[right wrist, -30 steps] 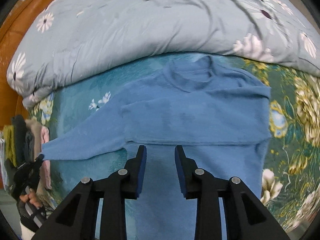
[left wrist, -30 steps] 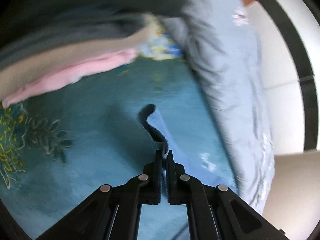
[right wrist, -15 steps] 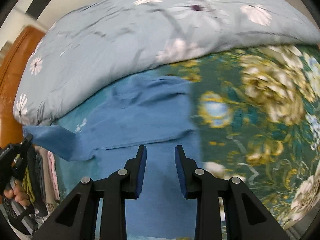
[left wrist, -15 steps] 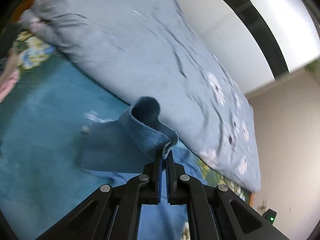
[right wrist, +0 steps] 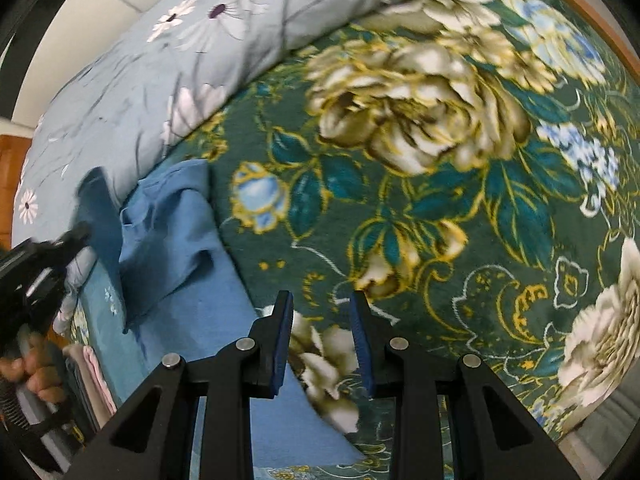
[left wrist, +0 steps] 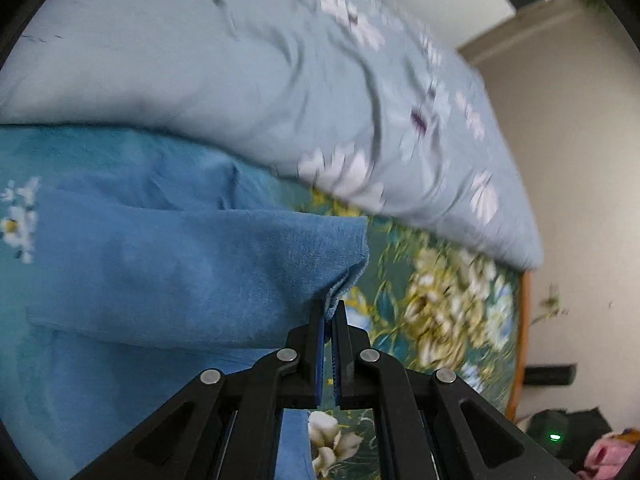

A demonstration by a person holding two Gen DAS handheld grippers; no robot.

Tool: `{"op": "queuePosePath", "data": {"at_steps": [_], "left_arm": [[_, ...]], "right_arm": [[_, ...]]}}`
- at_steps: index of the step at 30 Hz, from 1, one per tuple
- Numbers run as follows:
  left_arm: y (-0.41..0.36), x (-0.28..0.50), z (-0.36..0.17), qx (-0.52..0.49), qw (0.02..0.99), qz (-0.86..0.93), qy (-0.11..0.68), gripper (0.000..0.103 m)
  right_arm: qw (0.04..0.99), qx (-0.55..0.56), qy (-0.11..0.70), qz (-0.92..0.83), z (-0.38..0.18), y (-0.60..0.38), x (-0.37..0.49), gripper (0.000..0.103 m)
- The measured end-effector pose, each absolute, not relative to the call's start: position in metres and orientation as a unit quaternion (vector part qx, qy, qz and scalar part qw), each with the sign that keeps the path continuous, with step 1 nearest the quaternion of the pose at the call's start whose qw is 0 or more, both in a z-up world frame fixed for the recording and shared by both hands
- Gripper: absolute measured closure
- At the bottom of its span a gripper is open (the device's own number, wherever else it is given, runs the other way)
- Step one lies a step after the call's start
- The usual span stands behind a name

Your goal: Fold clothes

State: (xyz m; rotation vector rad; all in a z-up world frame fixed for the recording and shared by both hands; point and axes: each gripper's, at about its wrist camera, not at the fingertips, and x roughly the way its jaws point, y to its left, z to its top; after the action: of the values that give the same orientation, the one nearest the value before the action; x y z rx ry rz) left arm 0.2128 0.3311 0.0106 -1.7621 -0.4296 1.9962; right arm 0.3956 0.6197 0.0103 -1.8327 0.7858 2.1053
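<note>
Two black two-finger grippers with blue pads work over a bed. Nearest in the left wrist view, the left gripper [left wrist: 329, 316] has its fingers pressed together, pinching the cuff end of a sleeve of the blue fleece pullover [left wrist: 160, 264]. That sleeve stretches away from the pinch toward nine o'clock, lifted across the rest of the garment, which fills the view from six to nine o'clock. From the pinched tip toward three o'clock lies the dark green plush blanket with large cream and gold flowers [left wrist: 440, 300]. Farther off, from ten round to two o'clock, a pale blue quilt printed with white daisies [left wrist: 240, 80] is heaped along the far side of the bed, and a cream wall [left wrist: 568, 160] stands beyond it at three o'clock.

In the right wrist view, the right gripper [right wrist: 322, 312] has its fingers spread with nothing between them; under the gap sits a cream flower of the blanket [right wrist: 400, 120], just beside the pullover's edge. The pullover [right wrist: 180, 248] lies from six up to nine o'clock, its folded body rumpled toward the quilt [right wrist: 160, 60]. At nine o'clock the left gripper [right wrist: 76, 236] shows blurred, holding the raised sleeve, with the person's hand [right wrist: 28, 368] on its handle at eight o'clock. Beside that hand, a pink garment edge [right wrist: 94, 376] peeks out. The blanket spreads from twelve to four o'clock.
</note>
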Motion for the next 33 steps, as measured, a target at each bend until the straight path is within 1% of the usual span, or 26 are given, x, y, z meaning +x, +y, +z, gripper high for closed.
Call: {"op": "queuePosePath", "data": {"at_steps": [4,7,12,14,15,16,18,21,23,25,29,33], "left_arm": [[0.358,0.214,-0.031,-0.673,0.219,0.696,-0.123,0.100],[0.366,0.217,-0.052,-0.690,0.219,0.683,-0.100,0.100],[0.373,0.223,-0.069,-0.707,0.222,0.666,-0.085,0.097],[0.374,0.224,-0.067,-0.711,0.227,0.659,-0.089,0.089],[0.371,0.226,-0.062,-0.711,0.234,0.657,-0.094,0.081],[0.366,0.229,-0.055,-0.706,0.240,0.659,-0.096,0.070],[0.354,0.235,-0.039,-0.698,0.253,0.662,-0.101,0.063],[0.316,0.246,-0.015,-0.684,0.252,0.676,-0.108,0.058],[0.281,0.255,-0.006,-0.679,0.233,0.687,-0.108,0.055],[0.236,0.272,-0.005,-0.680,0.202,0.698,-0.098,0.051],[0.152,0.310,-0.026,-0.708,0.132,0.690,-0.075,0.050],[0.085,0.354,-0.053,-0.739,0.100,0.659,-0.097,0.050]], "right_arm": [[0.123,-0.631,0.276,0.714,0.000,0.623,0.394,0.073],[0.125,-0.633,0.278,0.711,-0.006,0.623,0.391,0.073],[0.125,-0.633,0.278,0.711,-0.010,0.620,0.384,0.073],[0.123,-0.634,0.276,0.712,-0.010,0.618,0.381,0.073],[0.122,-0.635,0.274,0.712,-0.010,0.616,0.380,0.073],[0.121,-0.635,0.273,0.713,-0.009,0.615,0.379,0.073],[0.114,-0.635,0.268,0.715,-0.005,0.609,0.378,0.073],[0.097,-0.640,0.259,0.717,-0.002,0.599,0.378,0.073],[0.079,-0.650,0.253,0.712,-0.005,0.590,0.380,0.072],[0.050,-0.669,0.239,0.702,-0.014,0.576,0.388,0.065],[0.002,-0.707,0.214,0.674,-0.035,0.550,0.412,0.064],[-0.011,-0.732,0.204,0.650,-0.056,0.537,0.445,0.060]]}}
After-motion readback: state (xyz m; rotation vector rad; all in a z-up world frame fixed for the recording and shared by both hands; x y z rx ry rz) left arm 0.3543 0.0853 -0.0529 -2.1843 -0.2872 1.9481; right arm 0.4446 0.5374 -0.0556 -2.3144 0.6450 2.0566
